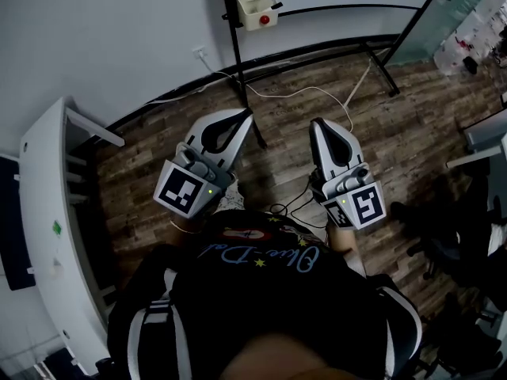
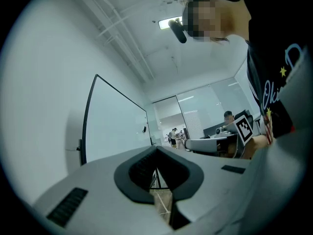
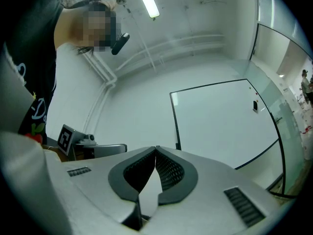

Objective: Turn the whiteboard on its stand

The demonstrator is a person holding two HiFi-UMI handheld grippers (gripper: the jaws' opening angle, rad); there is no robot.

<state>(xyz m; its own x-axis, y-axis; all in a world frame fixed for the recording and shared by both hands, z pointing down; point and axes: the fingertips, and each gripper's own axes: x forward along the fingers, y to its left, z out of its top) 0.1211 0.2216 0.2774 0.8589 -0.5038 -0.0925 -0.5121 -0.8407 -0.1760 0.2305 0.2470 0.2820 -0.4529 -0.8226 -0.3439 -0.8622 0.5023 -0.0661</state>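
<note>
Plainly, both grippers are held short of the whiteboard.
Left gripper [image 1: 248, 115] and right gripper [image 1: 316, 123], at centre frame, each have jaws closed tip to tip on nothing. Whiteboard [image 3: 220, 126] stands upright, apart from both; its stand [image 1: 235, 46] occupies the head view's upper centre.

A black top [image 1: 261, 291] is worn, printed across the front with pale cursive lettering [image 1: 257, 257] and small yellow stars [image 1: 259, 264]. Pale bands [image 1: 150, 331] are seen at both shoulders, low in the frame. The left gripper [image 1: 244, 115] and right gripper [image 1: 318, 123] are shelled in light grey, with dark ribbed jaw linings. Each is fitted with a black-and-white marker cube [image 1: 186, 190] and a green indicator light [image 1: 209, 190].
</note>
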